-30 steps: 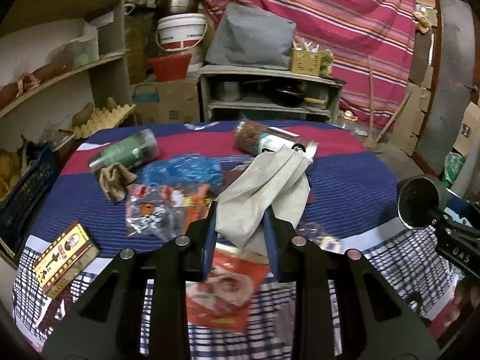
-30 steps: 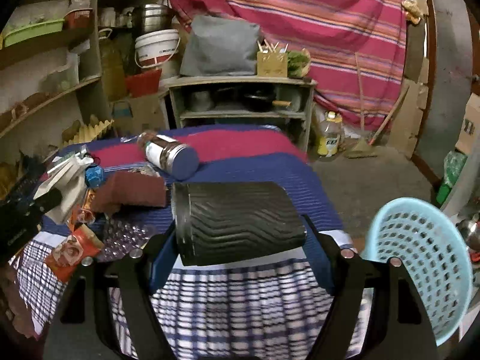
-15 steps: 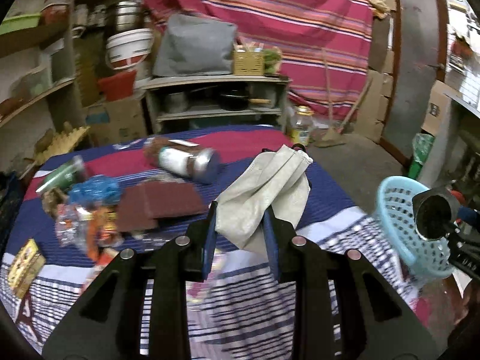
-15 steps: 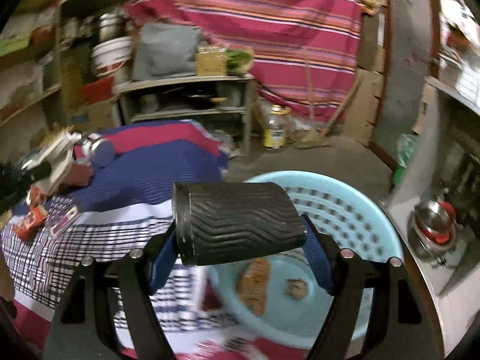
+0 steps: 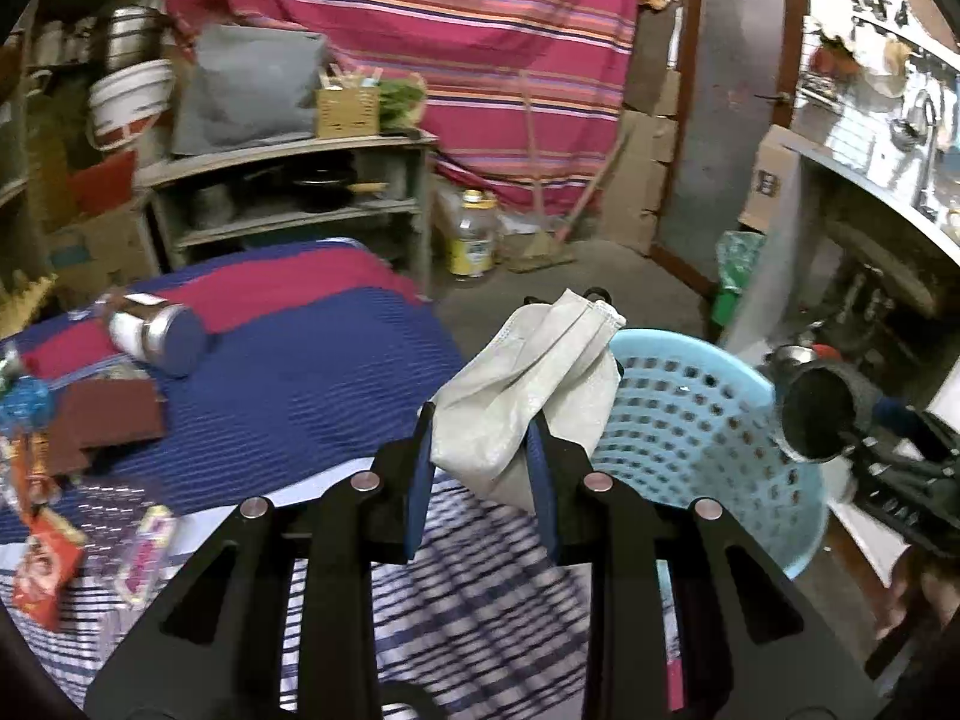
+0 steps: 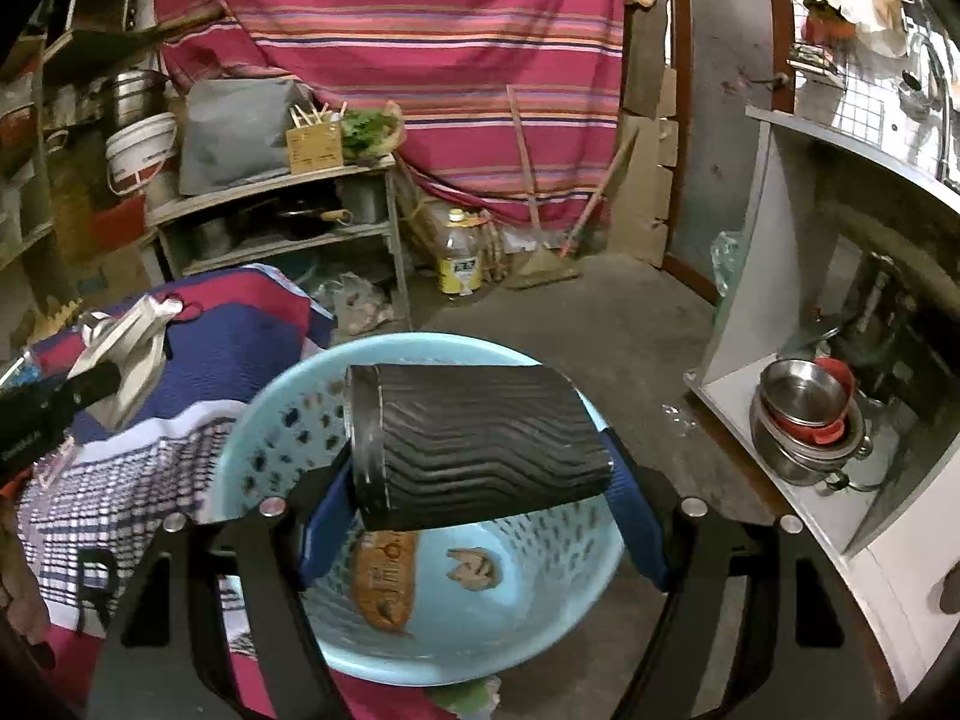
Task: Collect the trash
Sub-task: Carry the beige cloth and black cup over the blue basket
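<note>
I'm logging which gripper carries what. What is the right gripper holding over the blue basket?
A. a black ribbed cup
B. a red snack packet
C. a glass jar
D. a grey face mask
A: the right gripper is clamped on a black ribbed cup, lying sideways above the light blue basket.

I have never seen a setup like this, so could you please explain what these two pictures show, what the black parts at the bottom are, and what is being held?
A person holds a two-finger gripper in each hand, and each carries a wide-angle camera looking forward along its fingers. The black parts are those fingers. One picture comes from the left gripper, which is shut on a grey face mask. The other comes from the right gripper, which is shut on a black ribbed cup held above a light blue basket. The basket already holds an orange wrapper and a small brown scrap. On the striped cloth lie a jar, a brown pad and some wrappers.
</note>
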`<state>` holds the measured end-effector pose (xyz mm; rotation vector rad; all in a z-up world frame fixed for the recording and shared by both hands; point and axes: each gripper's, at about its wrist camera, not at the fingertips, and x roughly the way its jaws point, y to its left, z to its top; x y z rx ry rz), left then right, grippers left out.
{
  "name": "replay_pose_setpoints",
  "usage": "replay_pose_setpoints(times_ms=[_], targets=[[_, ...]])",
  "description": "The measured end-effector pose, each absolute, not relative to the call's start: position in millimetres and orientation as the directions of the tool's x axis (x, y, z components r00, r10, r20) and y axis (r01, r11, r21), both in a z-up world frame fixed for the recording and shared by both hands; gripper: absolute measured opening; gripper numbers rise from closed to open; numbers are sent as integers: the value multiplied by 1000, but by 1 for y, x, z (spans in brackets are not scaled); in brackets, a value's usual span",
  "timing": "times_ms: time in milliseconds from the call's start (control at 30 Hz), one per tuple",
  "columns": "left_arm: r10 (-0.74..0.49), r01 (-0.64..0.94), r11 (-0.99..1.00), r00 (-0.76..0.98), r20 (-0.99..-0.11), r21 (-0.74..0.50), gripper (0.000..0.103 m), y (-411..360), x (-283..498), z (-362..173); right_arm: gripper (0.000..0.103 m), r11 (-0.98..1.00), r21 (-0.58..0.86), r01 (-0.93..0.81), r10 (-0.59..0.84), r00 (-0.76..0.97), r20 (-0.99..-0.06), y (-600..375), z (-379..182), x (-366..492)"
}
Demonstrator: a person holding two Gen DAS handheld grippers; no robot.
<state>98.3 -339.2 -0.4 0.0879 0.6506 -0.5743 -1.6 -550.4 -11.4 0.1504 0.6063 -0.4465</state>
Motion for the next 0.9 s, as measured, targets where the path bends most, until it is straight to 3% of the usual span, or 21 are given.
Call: replay_pose_setpoints(times_ms=[300,567,667,733,900], targets=[[-534,621,777,567,-627,-100,29,-402,96,-17,75,886,12,464,-364,712,-601,-571,-23,2],[-531,648,758,546,-648,-76,40,-425,98,-29,75,879,17,476,-365,696,-619,-581,-34,2],[-526,643,763,560,-640,-66,54,-422,98,-26,75,879,17,477,-363,691,-625,-581,-36,5],[-519,627,777,581,-627,-62,69,-415,99,-22,75,880,8,475,-365,689,-626,-579,-37,8],[-470,569,822,653,-594,-26,86,-396,103,-11,75,880,14,475,-362,689,-628,-575,-40,13]])
